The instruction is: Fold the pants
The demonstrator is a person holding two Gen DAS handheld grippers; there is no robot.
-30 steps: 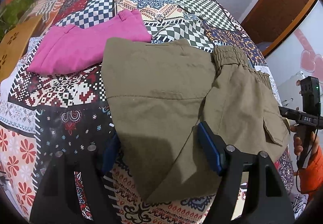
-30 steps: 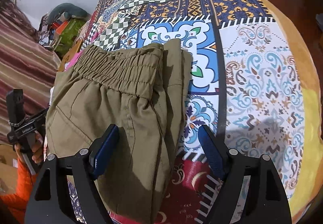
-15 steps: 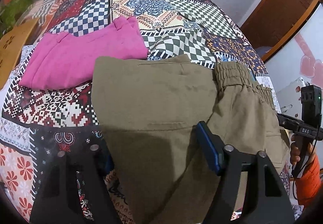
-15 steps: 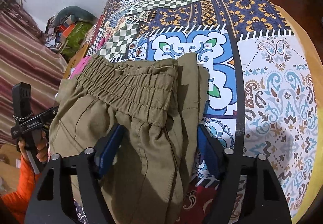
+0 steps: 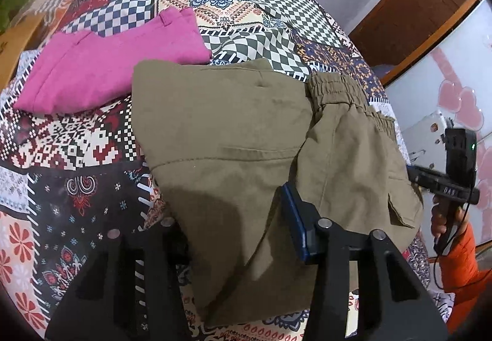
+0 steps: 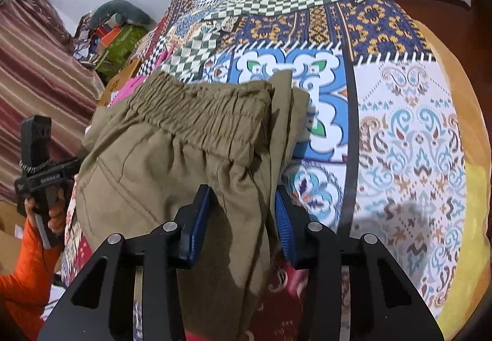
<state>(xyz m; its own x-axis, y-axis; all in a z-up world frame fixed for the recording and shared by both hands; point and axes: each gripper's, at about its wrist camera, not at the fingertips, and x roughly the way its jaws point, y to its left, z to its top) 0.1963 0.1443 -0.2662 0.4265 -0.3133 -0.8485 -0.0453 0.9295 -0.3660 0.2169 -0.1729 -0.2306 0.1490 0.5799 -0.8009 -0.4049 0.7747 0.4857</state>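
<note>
Olive-khaki pants lie partly folded on the patterned bedspread, with the elastic waistband at the right. My left gripper straddles the near edge of the cloth; its left finger is hidden under the fabric and the jaws stand part closed. In the right wrist view the same pants show the gathered waistband. My right gripper has its blue pads close together on the folded edge of the pants.
A folded pink garment lies on the bed beyond the pants at the left. The bed's yellow edge runs along the right. Clutter and a striped curtain stand at the far left. A wooden door is at the back right.
Both grippers moved in over the near edges of the pants. The right jaws narrowed from wide open onto the folded edge; the left jaws narrowed as well.
</note>
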